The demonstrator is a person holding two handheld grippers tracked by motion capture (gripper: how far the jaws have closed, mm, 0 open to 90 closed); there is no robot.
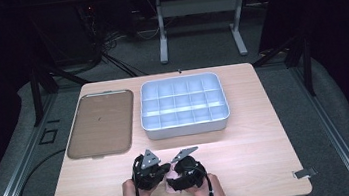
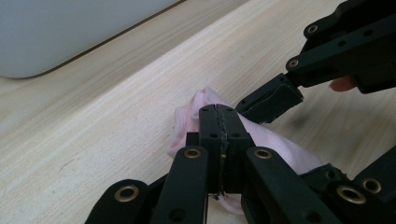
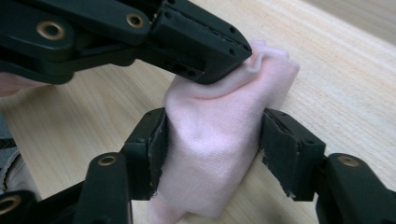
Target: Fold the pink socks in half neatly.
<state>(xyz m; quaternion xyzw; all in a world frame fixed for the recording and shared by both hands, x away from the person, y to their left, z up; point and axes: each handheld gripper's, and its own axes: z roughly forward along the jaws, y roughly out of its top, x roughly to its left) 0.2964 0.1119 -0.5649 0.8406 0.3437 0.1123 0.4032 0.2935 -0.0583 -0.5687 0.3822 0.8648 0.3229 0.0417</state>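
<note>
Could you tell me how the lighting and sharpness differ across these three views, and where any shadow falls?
High view: the table is brightly lit while its surroundings sink into darkness; the white compartment tray looks slightly washed out. Left gripper view: the shut left gripper on the pink cloth is sharp, the tray's wall beyond soft. Right gripper view: crisp cloth weave, with a soft shadow on the wood beneath the cloth.

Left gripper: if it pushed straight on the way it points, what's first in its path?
Past the pink cloth it is clamped on, the left gripper faces bare table, then probably the white compartment tray's side wall. Depth is hard to judge.
</note>
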